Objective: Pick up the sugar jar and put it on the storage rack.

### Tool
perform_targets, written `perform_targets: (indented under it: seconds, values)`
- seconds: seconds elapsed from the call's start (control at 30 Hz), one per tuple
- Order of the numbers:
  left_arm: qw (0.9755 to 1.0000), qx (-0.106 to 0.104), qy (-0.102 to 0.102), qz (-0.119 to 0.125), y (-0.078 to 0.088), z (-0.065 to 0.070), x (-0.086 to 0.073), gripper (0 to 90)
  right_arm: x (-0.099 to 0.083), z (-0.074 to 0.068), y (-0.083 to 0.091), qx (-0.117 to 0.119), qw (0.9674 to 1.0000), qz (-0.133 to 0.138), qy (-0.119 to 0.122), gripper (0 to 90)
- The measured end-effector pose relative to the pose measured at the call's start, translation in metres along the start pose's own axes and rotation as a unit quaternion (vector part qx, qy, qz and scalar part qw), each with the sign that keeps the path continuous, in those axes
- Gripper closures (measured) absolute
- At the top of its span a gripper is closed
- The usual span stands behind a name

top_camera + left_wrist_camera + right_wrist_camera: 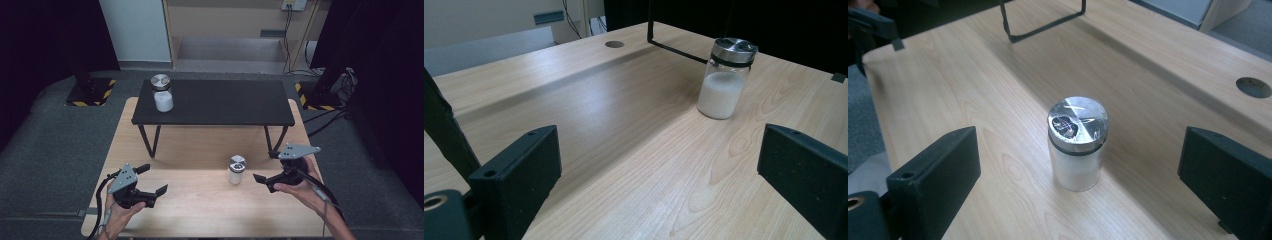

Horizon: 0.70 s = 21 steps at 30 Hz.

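My right gripper point(261, 178) hovers just beside the small clear glass jar with a shiny round metal lid point(236, 170), its jaws spread wide and pointed at it, not touching. The jar stands upright on the pale wooden table point(200, 200), near its front right part, in front of the low black metal-legged shelf point(215, 102). Seen along my right jaws, the jar point(1078, 145) sits between them but farther on; its lid reflects light and a dark band rings the neck. My left gripper point(159, 192) is well apart from it, jaws also open and holding nothing; from there the jar point(725, 78) shows white powder filling most of it. A second, similar white-filled jar point(162, 93) stands on the shelf's left end.
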<state>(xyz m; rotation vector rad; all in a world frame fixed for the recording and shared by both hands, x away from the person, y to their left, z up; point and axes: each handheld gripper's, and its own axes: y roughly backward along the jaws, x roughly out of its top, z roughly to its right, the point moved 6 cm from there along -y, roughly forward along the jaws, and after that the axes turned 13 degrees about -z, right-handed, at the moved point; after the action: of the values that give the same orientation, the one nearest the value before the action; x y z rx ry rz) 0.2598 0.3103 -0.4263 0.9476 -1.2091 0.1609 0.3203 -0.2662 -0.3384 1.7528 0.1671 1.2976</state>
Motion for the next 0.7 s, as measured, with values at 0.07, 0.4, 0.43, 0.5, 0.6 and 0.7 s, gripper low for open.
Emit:
perform_targets:
  seconds: [0.07,0.4,0.43,0.5,0.6,0.7]
  values:
    - [1.0,0.001,-0.001,0.0,0.0,0.0,0.0,2.8,0.002,0.0,-0.007,-0.001,1.0,-0.006,0.001,3.3]
    - [1.0,-0.001,-0.004,-0.002,-0.001,0.0,0.0,2.8,0.012,0.001,-0.04,0.0,0.9997,-0.023,0.0,3.6]
    - [1.0,0.0,-0.004,-0.002,-0.001,0.0,0.0,2.8,0.012,0.001,-0.043,-0.004,0.9997,-0.022,0.0,3.6]
    - [1.0,0.0,-0.004,-0.002,-0.001,0.0,0.0,2.8,0.012,0.002,-0.05,-0.002,0.9997,-0.023,-0.005,3.5]
    - [1.0,0.001,-0.004,-0.002,-0.001,0.0,0.0,2.8,0.012,0.004,-0.059,-0.001,0.9995,-0.03,-0.011,4.1]
    - [1.0,0.001,-0.004,-0.003,-0.001,0.0,0.0,2.8,0.014,0.004,-0.066,-0.005,0.9995,-0.031,-0.009,4.8]
